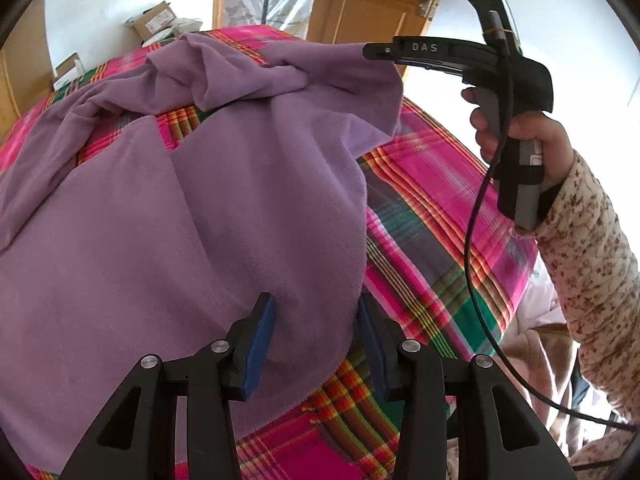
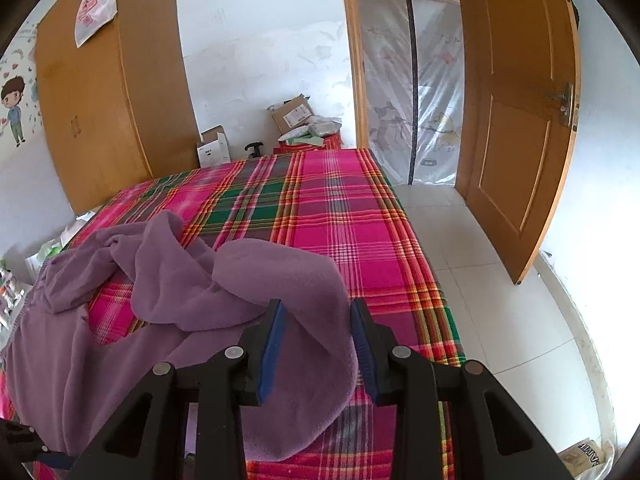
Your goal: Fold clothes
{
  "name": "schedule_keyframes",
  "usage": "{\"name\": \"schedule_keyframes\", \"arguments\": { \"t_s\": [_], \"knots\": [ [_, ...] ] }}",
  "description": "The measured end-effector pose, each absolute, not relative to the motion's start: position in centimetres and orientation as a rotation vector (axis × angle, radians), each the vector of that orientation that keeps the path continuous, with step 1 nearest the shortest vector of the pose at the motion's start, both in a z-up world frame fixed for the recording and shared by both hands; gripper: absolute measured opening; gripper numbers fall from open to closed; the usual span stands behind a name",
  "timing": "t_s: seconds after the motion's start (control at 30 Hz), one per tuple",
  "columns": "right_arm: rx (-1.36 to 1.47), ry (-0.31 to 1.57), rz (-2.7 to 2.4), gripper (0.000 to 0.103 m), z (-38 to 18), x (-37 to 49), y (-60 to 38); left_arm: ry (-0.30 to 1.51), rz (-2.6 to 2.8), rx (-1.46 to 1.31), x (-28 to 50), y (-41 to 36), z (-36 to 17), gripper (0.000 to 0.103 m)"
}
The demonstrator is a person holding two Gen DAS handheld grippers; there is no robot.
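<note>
The purple fleece garment (image 1: 224, 216) lies spread across the bed, on a pink, green and orange plaid bedspread (image 1: 432, 184). It covers the near and left part of the bed surface; the far end of the garment is bunched into folds and ridges, with a patch of plaid showing through a gap in the cloth.

Left wrist view: the left gripper (image 1: 316, 344) sits low over the garment's near right edge. Its blue-padded fingers (image 1: 260, 344) stand apart with a fold of fleece lying between them; the pads are not pressed on the cloth. This view alone shows the right gripper (image 1: 370, 51) from the side, held by a hand (image 1: 520, 136) in a floral sleeve (image 1: 592, 264), with a black cable (image 1: 476, 240) hanging from it. Its tip meets a corner of the garment near the far right edge of the bed; from this angle the finger gap cannot be read.

Right wrist view: the fingers (image 2: 272, 356) of the right gripper stand apart, and a rounded flap of fleece lies between and beneath them near the right edge of the bed. No clamping is visible. This view alone shows the bare far half of the bedspread, a wooden wardrobe (image 2: 108, 92) beyond the far left corner, cardboard boxes (image 2: 296, 116) on the floor past the far edge, an open wooden door (image 2: 520, 120) and a white tiled floor (image 2: 480, 280) along the right side.
</note>
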State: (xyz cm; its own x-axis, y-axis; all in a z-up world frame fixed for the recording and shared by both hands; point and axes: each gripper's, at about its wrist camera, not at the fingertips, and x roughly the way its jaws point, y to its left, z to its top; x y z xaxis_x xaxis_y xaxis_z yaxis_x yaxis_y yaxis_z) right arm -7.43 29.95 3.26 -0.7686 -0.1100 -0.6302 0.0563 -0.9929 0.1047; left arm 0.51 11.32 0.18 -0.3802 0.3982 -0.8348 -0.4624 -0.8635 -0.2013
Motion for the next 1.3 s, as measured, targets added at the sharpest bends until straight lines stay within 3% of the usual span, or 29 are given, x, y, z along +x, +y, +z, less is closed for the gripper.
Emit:
{"name": "schedule_keyframes", "arguments": {
  "t_s": [0.17,0.33,0.5,0.57,0.93,1.3],
  "knots": [
    [1.038,-0.101,-2.88,0.003,3.2,-7.5,30.0,0.05,2.258,-1.35,0.2,11.4,0.1,0.044],
    [1.001,-0.139,-2.905,0.002,3.6,-6.7,30.9,0.009,2.261,-1.358,-0.3,11.3,0.0,0.043],
    [0.964,-0.197,-2.93,0.002,4.2,-5.3,31.8,-0.043,2.279,-1.367,-0.6,10.7,-0.1,0.027],
    [0.951,-0.225,-2.935,0.002,4.5,-4.5,32.4,-0.102,2.28,-1.376,-1.0,10.1,-0.2,0.014],
    [0.898,-0.386,-2.978,0.002,5.3,-0.4,35.4,-0.174,2.289,-1.344,-1.1,8.8,0.1,0.007],
    [1.053,-0.436,-2.938,0.004,0.7,0.3,37.4,-0.185,2.282,-1.366,-1.3,8.5,-0.5,0.007]
  ]
}}
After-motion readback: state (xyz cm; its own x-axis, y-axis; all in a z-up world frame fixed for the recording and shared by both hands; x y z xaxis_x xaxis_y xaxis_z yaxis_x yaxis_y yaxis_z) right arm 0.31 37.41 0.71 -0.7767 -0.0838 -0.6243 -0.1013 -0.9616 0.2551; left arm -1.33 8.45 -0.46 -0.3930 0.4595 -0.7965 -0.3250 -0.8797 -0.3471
